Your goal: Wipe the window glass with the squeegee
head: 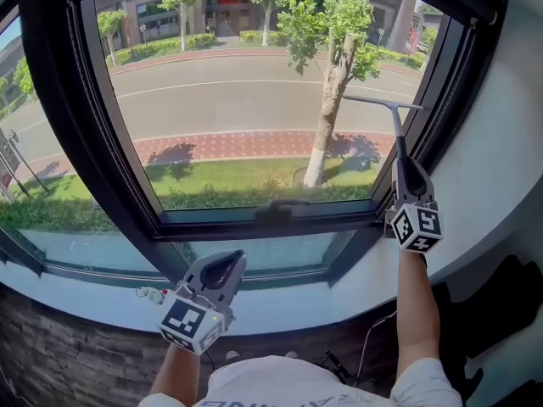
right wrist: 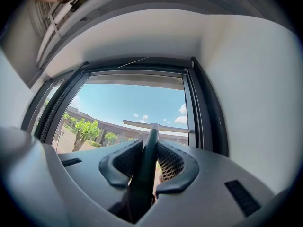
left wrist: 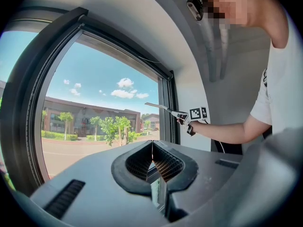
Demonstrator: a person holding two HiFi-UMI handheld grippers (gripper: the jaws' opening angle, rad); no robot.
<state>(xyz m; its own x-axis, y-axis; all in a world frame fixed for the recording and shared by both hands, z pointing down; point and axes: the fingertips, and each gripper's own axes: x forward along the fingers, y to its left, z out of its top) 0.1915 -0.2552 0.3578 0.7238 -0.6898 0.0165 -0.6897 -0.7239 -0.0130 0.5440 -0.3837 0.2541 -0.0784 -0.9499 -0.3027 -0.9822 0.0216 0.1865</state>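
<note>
- Evidently at the opening of a wiping stroke: grips the squeegee point(head: 386, 103) by its dark handle in the right gripper point(head: 404, 166), jaws clamped on either side of the shaft.
- Carries the blade crosswise at the right side of the window glass point(head: 237, 100), close by the dark frame point(head: 443, 83) and about mid-height on the upper pane.
- Cannot tell from any view whether the blade is touching the glass or just off it.
- Hangs the left gripper point(head: 219, 271) low by the white sill point(head: 76, 282), jaws closed together on nothing, well apart from the squeegee and taking no part in the work.
- Judged as early in the task: no suds, streaks or wiped band to be made out on the pane, so hard to say how much is done.
- Next, most likely, calls for pressing the blade flat to the glass and drawing it in 1 even pass, down or across, with the edge kept level and stopped short of the frame.
- Needs a firm clamp for that: slim handle, wide blade far out ahead of the jaws, so apt to twist if pressed unevenly.
- As for containers: none to be seen, no bucket and no spray bottle; only 1 or 2 small items point(head: 151, 294) on the sill, too small to name.
</note>
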